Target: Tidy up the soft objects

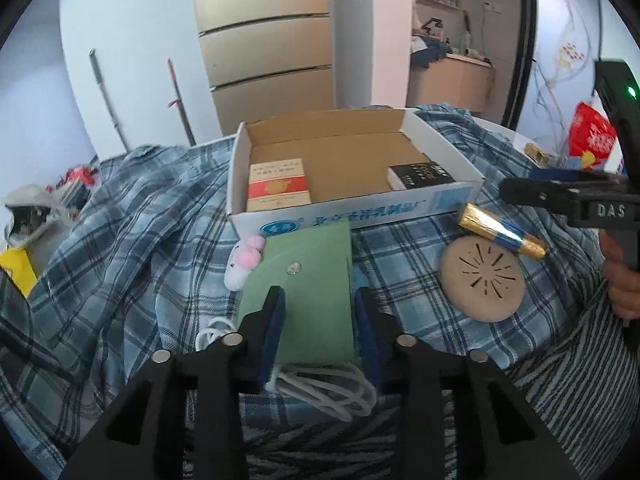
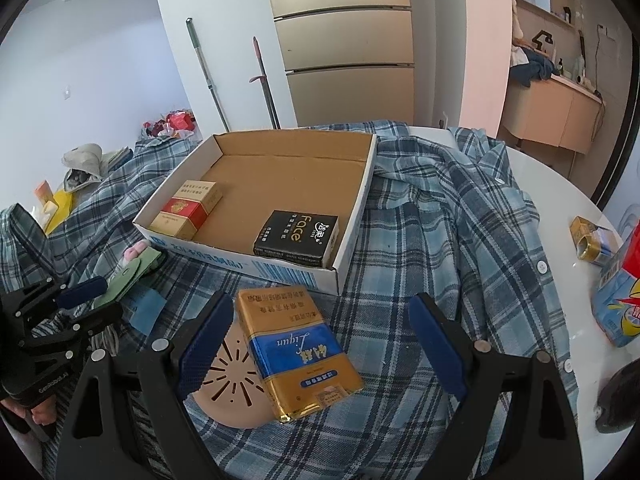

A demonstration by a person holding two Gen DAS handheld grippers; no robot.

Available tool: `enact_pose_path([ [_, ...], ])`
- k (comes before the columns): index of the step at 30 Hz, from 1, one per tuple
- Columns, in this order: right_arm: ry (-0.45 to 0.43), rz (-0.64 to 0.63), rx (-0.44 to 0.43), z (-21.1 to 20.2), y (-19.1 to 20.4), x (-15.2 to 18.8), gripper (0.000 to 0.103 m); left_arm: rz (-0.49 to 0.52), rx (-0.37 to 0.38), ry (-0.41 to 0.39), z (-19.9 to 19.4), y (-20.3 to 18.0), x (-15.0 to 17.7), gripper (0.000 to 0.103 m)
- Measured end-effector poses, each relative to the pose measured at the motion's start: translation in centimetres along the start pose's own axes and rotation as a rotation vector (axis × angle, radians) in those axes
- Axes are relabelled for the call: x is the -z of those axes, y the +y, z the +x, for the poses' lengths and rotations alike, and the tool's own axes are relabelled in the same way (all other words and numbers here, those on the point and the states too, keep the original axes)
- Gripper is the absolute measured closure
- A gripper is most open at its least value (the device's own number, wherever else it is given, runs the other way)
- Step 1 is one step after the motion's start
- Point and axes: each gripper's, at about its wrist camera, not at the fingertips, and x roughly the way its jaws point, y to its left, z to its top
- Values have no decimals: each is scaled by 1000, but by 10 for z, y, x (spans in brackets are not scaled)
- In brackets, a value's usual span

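Observation:
An open cardboard box sits on a blue plaid shirt. It holds a red-and-cream pack and a black "Face" pack. My left gripper straddles a green pouch just before the box; whether the pads press it I cannot tell. My right gripper is open around a gold-and-blue pack, which lies partly on a tan round disc.
A small pink-and-white plush lies left of the pouch. A white cable lies under it. On the white table at right are another gold pack and a red-and-blue bag. Clutter lies at far left.

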Motion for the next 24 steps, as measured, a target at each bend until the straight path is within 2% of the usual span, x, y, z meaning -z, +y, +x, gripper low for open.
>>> enact_pose_path([
  [1,2,3,-1,0,-1,0,14,-16,6,2,0,3,0,31],
  [3,4,0,-5,0,-1,0,14,-56,20,-12,-2,11,-1,17],
  [7,0,-11,-9,-1,2,0,14,-69,19,-8,-2,19,-4,17],
  [10,3,-15,-15,-1,3,0,14,4,84,13,-1,21,-10,17],
  [13,7,-20,-17,0,4,1,14,71,51,-5,-3,23,-12,17],
  [15,7,-22,-21,0,4,1,14,51,42,20,3,29,-11,17],
  [19,11,-36,-34,0,7,2,14,18,97,88,16,40,-10,17],
  [24,15,-115,-133,-9,27,7,14,26,93,121,23,37,-7,17],
])
